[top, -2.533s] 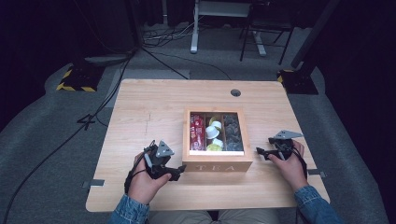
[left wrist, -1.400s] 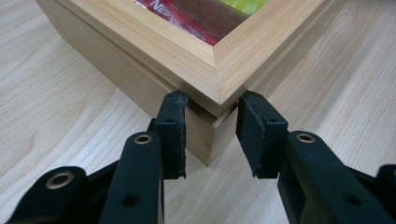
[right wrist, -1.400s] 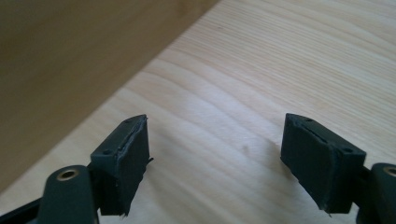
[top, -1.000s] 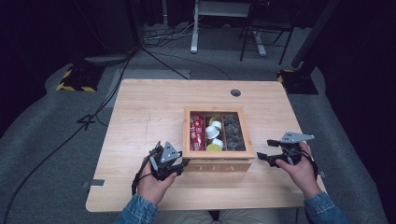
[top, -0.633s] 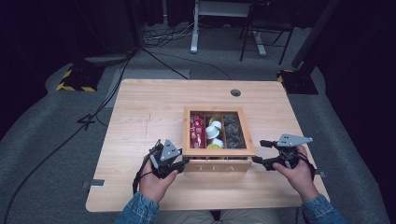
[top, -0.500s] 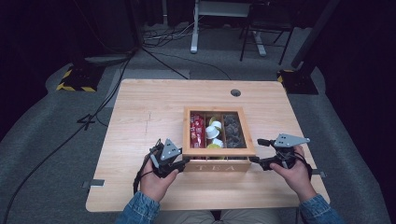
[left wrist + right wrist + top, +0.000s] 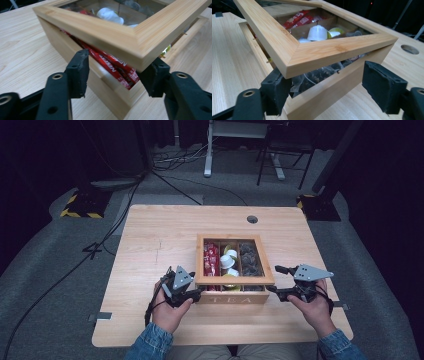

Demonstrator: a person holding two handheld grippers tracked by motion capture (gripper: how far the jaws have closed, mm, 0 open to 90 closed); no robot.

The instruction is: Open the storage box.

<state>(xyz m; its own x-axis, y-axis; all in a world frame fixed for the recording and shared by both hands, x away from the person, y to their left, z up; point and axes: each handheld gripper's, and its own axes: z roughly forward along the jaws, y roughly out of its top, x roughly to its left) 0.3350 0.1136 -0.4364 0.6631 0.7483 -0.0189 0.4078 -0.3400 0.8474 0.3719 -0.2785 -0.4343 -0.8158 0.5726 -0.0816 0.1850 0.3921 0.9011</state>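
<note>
A wooden tea box [image 7: 234, 298] marked TEA stands at the table's near middle. Its glass-paned lid [image 7: 117, 37] is tilted up at the front, leaving a gap over red packets [image 7: 113, 67], white pods [image 7: 318, 32] and dark tea bags [image 7: 317, 75]. My left gripper [image 7: 196, 289] is open at the front-left corner, and its jaws straddle the lid corner [image 7: 116, 72]. My right gripper [image 7: 273, 279] is open at the front-right corner. There the lid corner [image 7: 294, 62] sits just above one pad [image 7: 274, 92], and the other pad [image 7: 384, 87] stands clear.
The light wooden table [image 7: 150, 240] has a cable hole [image 7: 252, 219] at the far side. Beyond it are black cables [image 7: 165, 175], a chair base [image 7: 280, 160] and yellow-black striped stands [image 7: 80, 205] on the grey floor.
My right gripper has moved left, in to the box's front-right corner. My left gripper has edged up to the front-left corner.
</note>
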